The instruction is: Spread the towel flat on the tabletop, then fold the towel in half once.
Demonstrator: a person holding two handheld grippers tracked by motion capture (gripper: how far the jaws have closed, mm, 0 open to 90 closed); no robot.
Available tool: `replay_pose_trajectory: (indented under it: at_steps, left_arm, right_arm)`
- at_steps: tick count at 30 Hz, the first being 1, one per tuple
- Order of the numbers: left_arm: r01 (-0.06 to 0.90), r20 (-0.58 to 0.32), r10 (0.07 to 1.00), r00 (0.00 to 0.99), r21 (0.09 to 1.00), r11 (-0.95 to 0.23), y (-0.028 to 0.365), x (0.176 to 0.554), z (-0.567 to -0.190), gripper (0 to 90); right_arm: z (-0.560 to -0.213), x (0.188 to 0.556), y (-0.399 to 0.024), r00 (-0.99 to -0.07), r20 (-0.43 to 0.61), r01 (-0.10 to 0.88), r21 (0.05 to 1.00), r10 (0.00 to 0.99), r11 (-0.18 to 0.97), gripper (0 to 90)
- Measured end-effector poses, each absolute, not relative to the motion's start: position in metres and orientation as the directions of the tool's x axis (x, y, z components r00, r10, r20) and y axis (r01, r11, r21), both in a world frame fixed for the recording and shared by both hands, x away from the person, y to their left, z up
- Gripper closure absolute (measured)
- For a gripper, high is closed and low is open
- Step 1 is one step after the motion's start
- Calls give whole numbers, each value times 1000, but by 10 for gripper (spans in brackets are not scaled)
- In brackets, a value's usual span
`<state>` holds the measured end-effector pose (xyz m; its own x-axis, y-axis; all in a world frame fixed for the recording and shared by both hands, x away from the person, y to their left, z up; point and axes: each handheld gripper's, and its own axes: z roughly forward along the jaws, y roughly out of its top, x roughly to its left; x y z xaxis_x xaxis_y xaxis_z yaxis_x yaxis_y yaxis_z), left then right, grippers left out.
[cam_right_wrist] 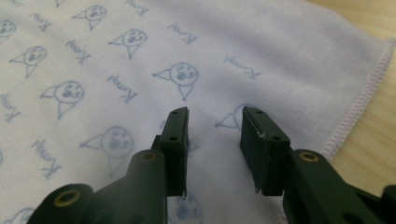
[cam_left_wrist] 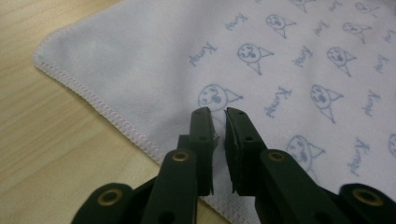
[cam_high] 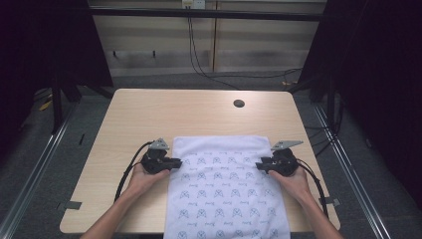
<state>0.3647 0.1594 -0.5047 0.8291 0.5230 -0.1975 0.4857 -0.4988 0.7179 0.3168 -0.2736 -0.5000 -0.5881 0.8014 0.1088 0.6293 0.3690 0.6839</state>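
White cloth with a pale blue print of little faces and script lies flat on the light wood counter, sitting toward the near side and running off the near edge in the high view. Its far edge is straight across, about mid-counter.

Left tool comes in at the cloth's left edge, tips just over the hem near the far left corner. Right tool mirrors it on the right edge, tips pointing inward over the fabric. So both point at each other across the cloth, well apart, with the cloth between them. A hand is wrapped around each one, left hand and right hand, forearms coming up from the bottom.

From the left gripper view, the left tool has its jaws almost together, just a thin slit left, and I can't see any fabric pinched in there. It hangs over the printed part just inside the stitched hem, with the rounded corner of the cloth off to the upper left.

Right gripper view: the right tool is clearly open, a wide gap with plain cloth showing through it. The hem runs down the right side, bare wood past it. Can't tell if the tips touch the fabric.

There's a dark round hole in the counter toward the far side, and black cables on the floor beyond.
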Motion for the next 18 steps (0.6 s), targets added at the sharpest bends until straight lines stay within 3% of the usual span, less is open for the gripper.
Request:
replay_pose_trajectory:
  at_steps: [5, 11, 18]
  left_arm:
    - [489, -210, 511, 834, 710, -506, 161, 356, -504, 828]
    - [521, -267, 498, 825, 701, -487, 168, 329, -504, 824]
    - [465, -240, 428, 872, 681, -566, 171, 298, -496, 723]
  right_arm:
    - [-498, 308, -272, -603, 130, 641, 667, 787, 380, 619]
    - [-492, 269, -276, -628, 163, 662, 627, 761, 412, 620]
    - [-491, 238, -277, -654, 200, 653, 636, 730, 411, 602]
